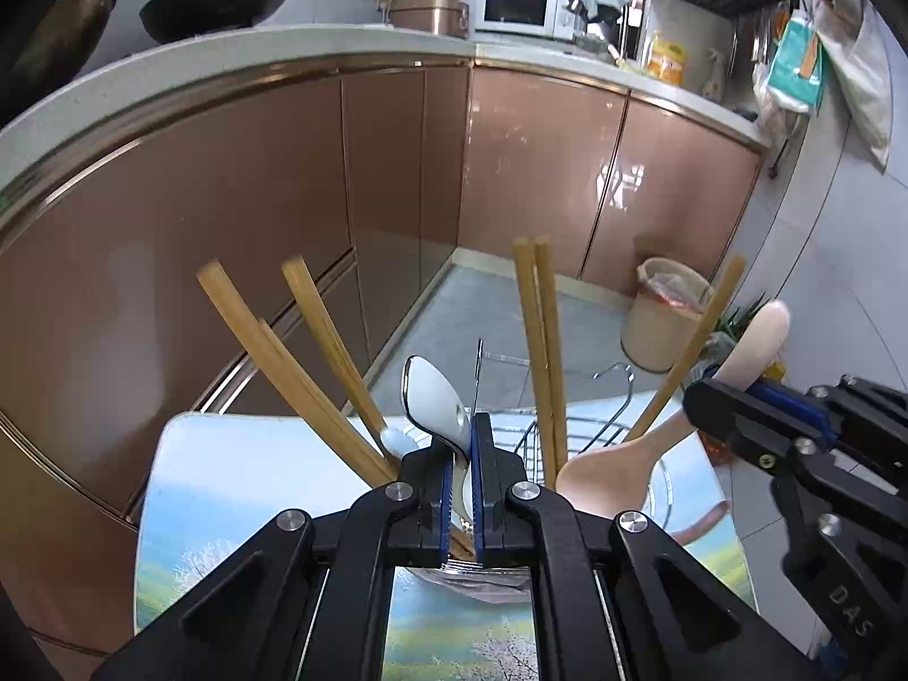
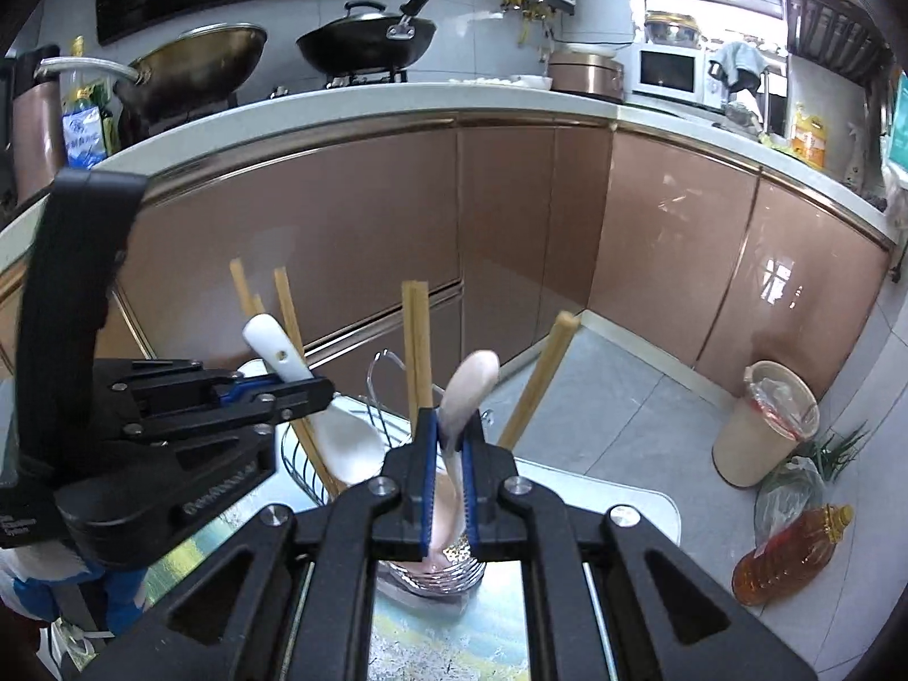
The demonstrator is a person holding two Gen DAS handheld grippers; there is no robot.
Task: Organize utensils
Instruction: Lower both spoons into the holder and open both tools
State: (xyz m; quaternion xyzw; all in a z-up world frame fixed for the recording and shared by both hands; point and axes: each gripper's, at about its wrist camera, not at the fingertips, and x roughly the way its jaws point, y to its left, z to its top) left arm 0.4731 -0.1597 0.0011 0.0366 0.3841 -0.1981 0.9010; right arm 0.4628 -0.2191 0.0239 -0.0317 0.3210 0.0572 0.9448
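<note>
My left gripper (image 1: pixel 465 442) is shut on a white ceramic spoon (image 1: pixel 431 394), whose handle end sticks up past the pads. In the right wrist view that left gripper (image 2: pixel 320 391) comes in from the left, with the white spoon (image 2: pixel 352 448) bowl hanging below it. My right gripper (image 2: pixel 449 428) is shut on a pale pink spoon (image 2: pixel 471 386); from the left wrist view the right gripper (image 1: pixel 701 397) and pink spoon (image 1: pixel 613 471) are at the right. Several bamboo chopsticks (image 1: pixel 542 340) (image 2: pixel 417 346) stand fanned out in a wire holder (image 1: pixel 590 425) (image 2: pixel 380 408) between both spoons.
The holder stands on a small table with a landscape print (image 1: pixel 227 488) (image 2: pixel 442 641). Beyond are brown cabinet doors (image 1: pixel 539 159) and a counter with woks (image 2: pixel 363 40). On the floor stand a beige bin (image 2: pixel 760 425) (image 1: pixel 664 312) and an oil bottle (image 2: pixel 789 556).
</note>
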